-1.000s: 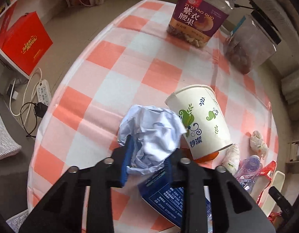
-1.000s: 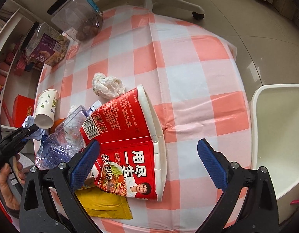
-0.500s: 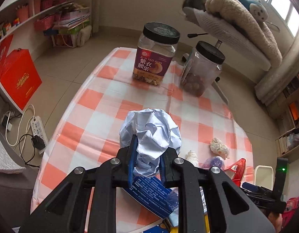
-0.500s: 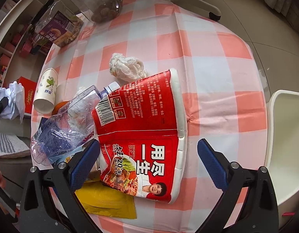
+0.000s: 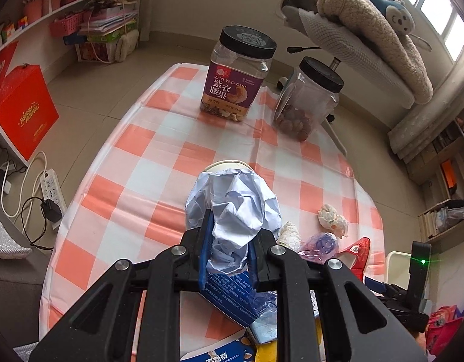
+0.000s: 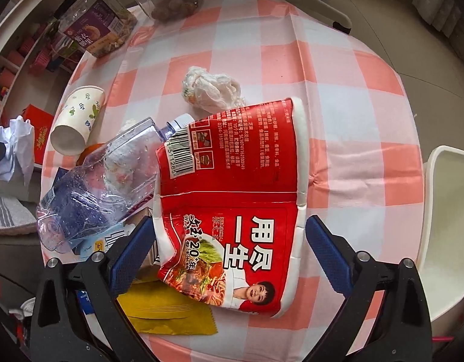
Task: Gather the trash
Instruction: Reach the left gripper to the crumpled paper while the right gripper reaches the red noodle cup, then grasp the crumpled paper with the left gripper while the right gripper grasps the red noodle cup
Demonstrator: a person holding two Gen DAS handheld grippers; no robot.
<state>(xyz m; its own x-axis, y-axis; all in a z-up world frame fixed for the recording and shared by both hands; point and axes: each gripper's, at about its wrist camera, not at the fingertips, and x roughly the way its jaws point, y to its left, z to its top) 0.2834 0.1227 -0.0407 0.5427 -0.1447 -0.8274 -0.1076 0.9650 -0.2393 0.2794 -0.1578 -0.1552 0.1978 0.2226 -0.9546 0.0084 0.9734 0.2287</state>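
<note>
Paper [image 5: 235, 208], pale blue and crumpled, sat pinched in the left gripper [image 5: 227, 253] above the checked table [image 5: 147, 163]. Right gripper [image 6: 228, 252], jaws spread and closing, straddled a flattened red noodle cup [image 6: 232, 187] lying on the table, pads not touching it.

black fingers [image 6: 132, 250], blue pads

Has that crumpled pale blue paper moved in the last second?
Yes. The crumpled paper, clamped in the left gripper, rose off the tablecloth, above the paper cup.
</note>
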